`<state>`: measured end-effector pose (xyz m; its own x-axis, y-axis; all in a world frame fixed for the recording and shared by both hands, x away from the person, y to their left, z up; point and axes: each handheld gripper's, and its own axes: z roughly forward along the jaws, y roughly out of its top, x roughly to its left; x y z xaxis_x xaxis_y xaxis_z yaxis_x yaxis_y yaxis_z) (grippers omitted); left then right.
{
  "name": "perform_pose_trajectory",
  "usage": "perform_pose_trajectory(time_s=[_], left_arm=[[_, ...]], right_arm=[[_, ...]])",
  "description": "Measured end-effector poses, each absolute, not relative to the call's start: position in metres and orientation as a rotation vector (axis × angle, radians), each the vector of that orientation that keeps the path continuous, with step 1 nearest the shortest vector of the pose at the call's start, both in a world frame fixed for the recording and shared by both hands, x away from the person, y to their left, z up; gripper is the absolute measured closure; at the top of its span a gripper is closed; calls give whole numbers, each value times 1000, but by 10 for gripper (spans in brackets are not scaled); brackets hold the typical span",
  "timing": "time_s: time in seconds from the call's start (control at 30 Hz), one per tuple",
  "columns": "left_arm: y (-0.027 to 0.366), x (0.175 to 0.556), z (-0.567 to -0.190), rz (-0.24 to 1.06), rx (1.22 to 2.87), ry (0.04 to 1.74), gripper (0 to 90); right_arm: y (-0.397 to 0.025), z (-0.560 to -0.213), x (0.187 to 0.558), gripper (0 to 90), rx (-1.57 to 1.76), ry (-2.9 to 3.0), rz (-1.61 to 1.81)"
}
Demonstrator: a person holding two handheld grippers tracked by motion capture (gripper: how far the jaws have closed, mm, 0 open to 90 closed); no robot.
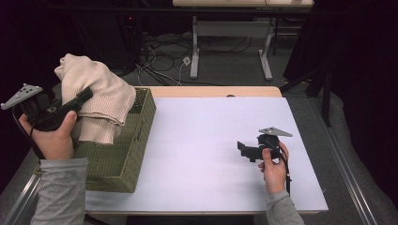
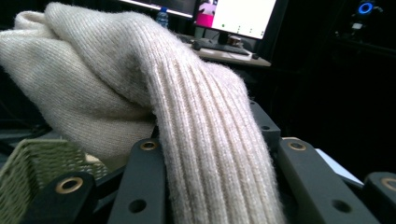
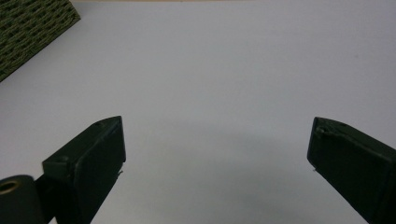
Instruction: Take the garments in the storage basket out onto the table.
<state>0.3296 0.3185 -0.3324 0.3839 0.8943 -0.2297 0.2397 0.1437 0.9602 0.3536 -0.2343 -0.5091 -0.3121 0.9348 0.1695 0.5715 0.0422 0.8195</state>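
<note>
Evidently, a lift out of the basket is under way.

Step in hand: the left gripper (image 1: 83, 97), at the left of the high view, holds a cream ribbed-knit sweater (image 1: 96, 96) bunched above the olive woven basket (image 1: 141, 136); the garment looks more than half clear of it, judging by how much hangs above the rim.

Left jaws: clamped on a ribbed fold of the sweater (image 2: 205, 140), which runs down between them in the left gripper view.

Right gripper (image 1: 241, 147): hovers low over the white table surface (image 1: 211, 126) at centre right of the high view; its jaws stand wide apart with nothing between them.

Where the sweater is: upper left of the high view, its top bulging above the gripper, its lower folds draped over the basket's near left part; whether they touch the basket floor is hidden.

Long axis: roughly from upper left down toward lower right of the frame, the bunch slumping over the gripper; no collar or hem can be told.

Next move, likely: carry the sweater rightward onto the bare white surface, high enough for the trailing folds to clear the basket wall; the open right gripper could then take a free edge.
</note>
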Motion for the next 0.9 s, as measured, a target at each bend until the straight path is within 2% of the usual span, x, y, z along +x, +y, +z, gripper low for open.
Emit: perform_pose_trajectory(time_s=[0.33,0.9], left_arm=[[294,329,-321,631,1381,1040,666],[251,335,-324,582,1388,959,670]], right_arm=[[-234,-507,351,41,1518,1910,1205],[-238,-504,350,42,1526,1895,1222]])
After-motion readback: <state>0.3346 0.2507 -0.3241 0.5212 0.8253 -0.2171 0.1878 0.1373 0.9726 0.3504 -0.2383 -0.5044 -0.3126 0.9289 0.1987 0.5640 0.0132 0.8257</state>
